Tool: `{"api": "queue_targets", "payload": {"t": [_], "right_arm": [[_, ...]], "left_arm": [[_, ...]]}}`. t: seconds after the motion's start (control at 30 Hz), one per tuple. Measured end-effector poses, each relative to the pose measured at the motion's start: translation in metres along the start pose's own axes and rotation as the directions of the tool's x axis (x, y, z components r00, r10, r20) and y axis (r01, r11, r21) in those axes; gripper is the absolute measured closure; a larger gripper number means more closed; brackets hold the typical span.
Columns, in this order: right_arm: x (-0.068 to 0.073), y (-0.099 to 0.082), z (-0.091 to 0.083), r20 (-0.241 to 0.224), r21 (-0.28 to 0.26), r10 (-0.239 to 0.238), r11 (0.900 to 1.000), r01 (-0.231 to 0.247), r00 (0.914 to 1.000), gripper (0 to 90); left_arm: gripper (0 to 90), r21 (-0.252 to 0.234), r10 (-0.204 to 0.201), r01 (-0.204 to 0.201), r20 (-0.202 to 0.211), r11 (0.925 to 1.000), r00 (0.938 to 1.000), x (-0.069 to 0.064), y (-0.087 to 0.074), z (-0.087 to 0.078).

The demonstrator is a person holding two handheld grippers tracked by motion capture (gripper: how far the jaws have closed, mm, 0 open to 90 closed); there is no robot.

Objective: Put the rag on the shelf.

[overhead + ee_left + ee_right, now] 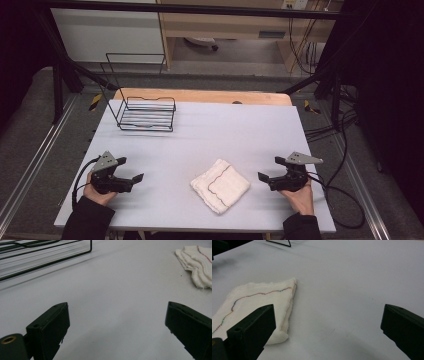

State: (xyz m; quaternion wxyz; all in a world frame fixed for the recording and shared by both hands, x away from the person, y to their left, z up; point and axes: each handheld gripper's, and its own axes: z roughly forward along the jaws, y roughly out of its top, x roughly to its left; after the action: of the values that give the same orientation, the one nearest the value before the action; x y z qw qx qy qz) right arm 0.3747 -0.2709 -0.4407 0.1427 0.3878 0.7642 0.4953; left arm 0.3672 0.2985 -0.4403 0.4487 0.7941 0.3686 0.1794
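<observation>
We hold both tongs low over the table (pixel 200 135), and both are spread wide with nothing between the jaws. The left tongs (pixel 131 170) sit at about eight o'clock on the table, the right tongs (pixel 270 169) at about four o'clock, each pointing inward. The folded white cloth (pixel 220 185) lies flat between them, near six o'clock, closer to the right tongs and apart from both. In the right gripper view its near corner lies just beyond the left-hand jaw. The wire rack (pixel 146 114) stands well away at about eleven o'clock.

We judge the cloth to be what we go for, and the risks lie in how soft and layered it is. If we come in too high, the jaws may pinch only the top layer and the fold will fall open as we lift. If we come in too flat, a jaw may push the cloth along the smooth table rather than get under its edge. Should the two tongs close unevenly, the cloth may twist or bunch.
</observation>
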Motion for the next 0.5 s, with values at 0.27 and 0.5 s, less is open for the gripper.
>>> {"api": "queue_targets", "payload": {"t": [0.27, 0.5], "right_arm": [[0.002, 0.002, 0.001, 0.0, 0.004, 0.001, 1.0, -0.001, 1.0, 0.4], [0.005, 0.003, 0.005, -0.001, 0.019, -0.008, 0.9998, 0.008, 1.0, 0.4]], "left_arm": [[5.6, 0.006, -0.027, 0.027, 0.009, 0.9996, 0.9996, -0.008, 0.006, 0.007], [5.5, 0.011, -0.024, 0.024, 0.021, 0.9997, 0.9995, -0.027, 0.018, 0.019]]}}
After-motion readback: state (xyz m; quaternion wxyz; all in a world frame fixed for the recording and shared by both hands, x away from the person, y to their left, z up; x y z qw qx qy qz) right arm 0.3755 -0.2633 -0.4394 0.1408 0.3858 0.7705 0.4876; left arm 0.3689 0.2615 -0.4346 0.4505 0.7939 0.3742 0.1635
